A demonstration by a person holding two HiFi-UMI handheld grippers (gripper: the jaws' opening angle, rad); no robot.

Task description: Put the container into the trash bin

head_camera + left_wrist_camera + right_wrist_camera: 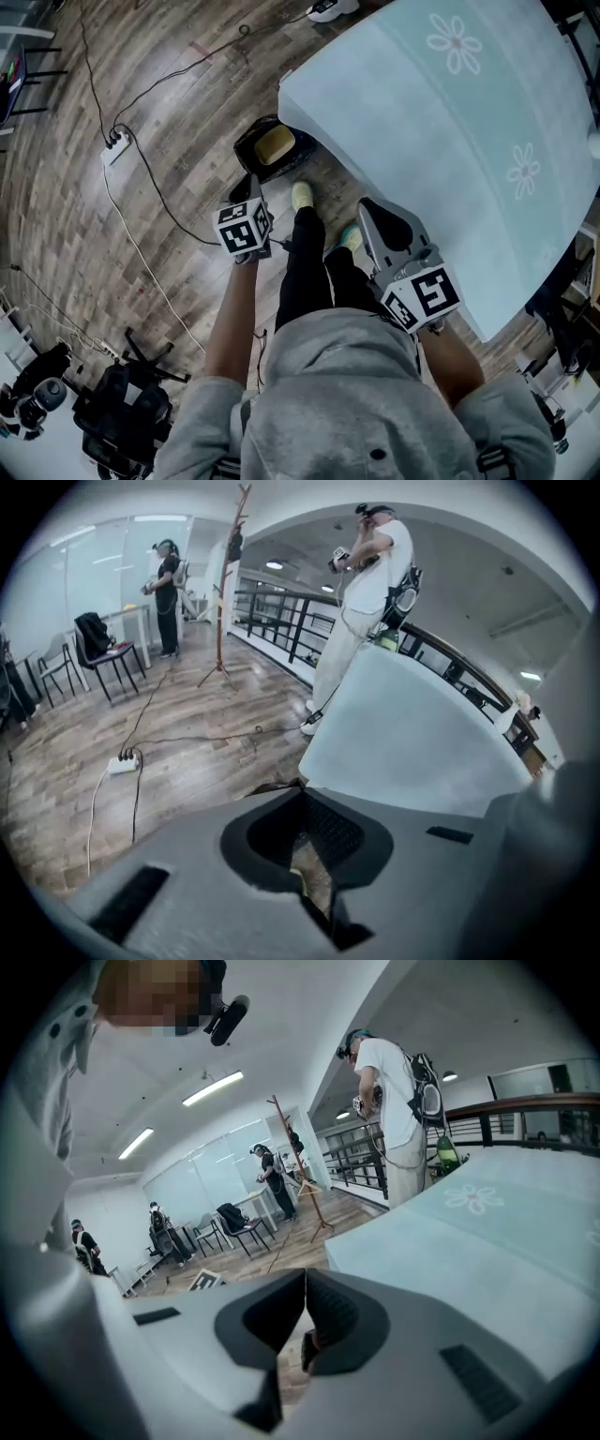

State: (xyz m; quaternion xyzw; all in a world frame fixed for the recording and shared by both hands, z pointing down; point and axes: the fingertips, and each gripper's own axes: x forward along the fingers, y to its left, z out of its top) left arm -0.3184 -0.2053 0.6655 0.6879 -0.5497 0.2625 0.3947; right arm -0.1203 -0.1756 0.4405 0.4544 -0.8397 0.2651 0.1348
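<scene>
In the head view a black trash bin (251, 157) stands on the wood floor by the table's corner. A tan container (276, 144) lies inside it. My left gripper (252, 184) hangs just in front of the bin and above it, pointing down at it. Its jaws (302, 784) meet at the tips with nothing between them. My right gripper (368, 208) is off to the right, over my legs and beside the table edge. Its jaws (306, 1273) are also closed and hold nothing.
A table under a pale blue flowered cloth (450, 141) fills the right side. A power strip (114, 148) and cables cross the floor on the left. Black bags and gear (122, 412) sit at lower left. Another person (370, 583) stands beyond the table, near a coat stand (223, 592).
</scene>
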